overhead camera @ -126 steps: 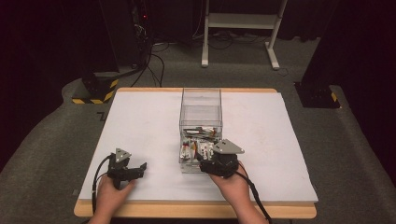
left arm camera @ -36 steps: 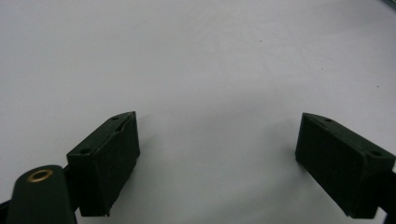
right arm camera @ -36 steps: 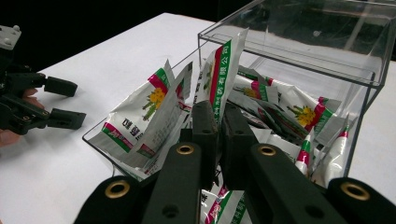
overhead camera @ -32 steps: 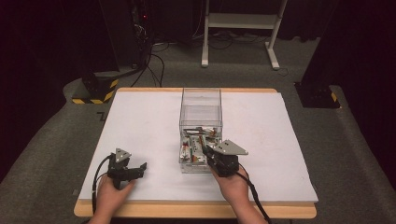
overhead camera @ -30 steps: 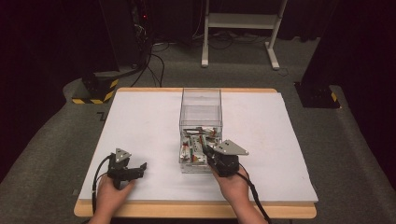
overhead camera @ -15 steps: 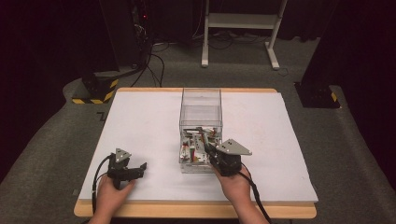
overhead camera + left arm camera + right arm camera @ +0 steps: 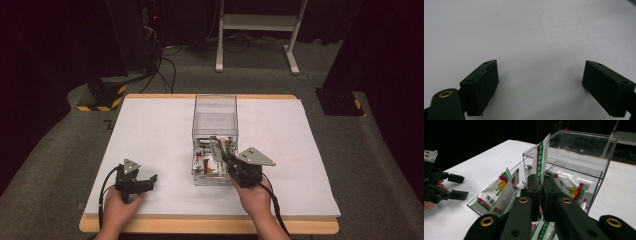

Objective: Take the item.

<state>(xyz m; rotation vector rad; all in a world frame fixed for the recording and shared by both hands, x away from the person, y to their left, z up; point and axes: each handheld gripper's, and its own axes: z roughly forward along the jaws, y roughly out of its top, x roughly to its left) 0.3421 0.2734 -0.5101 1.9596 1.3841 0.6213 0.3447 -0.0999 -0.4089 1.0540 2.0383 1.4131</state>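
Much of the sachet [image 7: 541, 157] pinched in the right gripper [image 7: 541, 187] is hidden: its lower part vanishes between the two black jaws, and only the upper strip, white with a green and red edge, stands up above them. The jaws are pressed together on it, so the right gripper holds this sachet upright over the near end of the clear plastic box [image 7: 584, 147]. In the high view the right gripper [image 7: 226, 156] sits at the box's [image 7: 215, 107] near end, and the sachet there is too small to tell apart from the rest.

More sachets [image 7: 499, 192] lie in the low near part of the box, leaning and overlapping; their print is too small to read, though a yellow flower picture shows on several. Some [image 7: 571, 188] are seen only through the transparent wall, blurred by reflections. The far, taller part of the box looks see-through, and what lies on its floor is hard to make out.

The left gripper [image 7: 540, 82] rests low on the white tabletop [image 7: 529, 32], jaws spread wide with nothing between them. In the high view it [image 7: 150, 181] lies well to the left of the box, near the front edge of the tabletop [image 7: 150, 130], with a cable trailing back past the hand [image 7: 117, 212]. From the right gripper view it [image 7: 456, 186] shows at the left edge, partly cut off.

Beyond the tabletop the room is dark; a white metal stand [image 7: 260, 30] and tangled cables [image 7: 162, 65] sit on the grey floor
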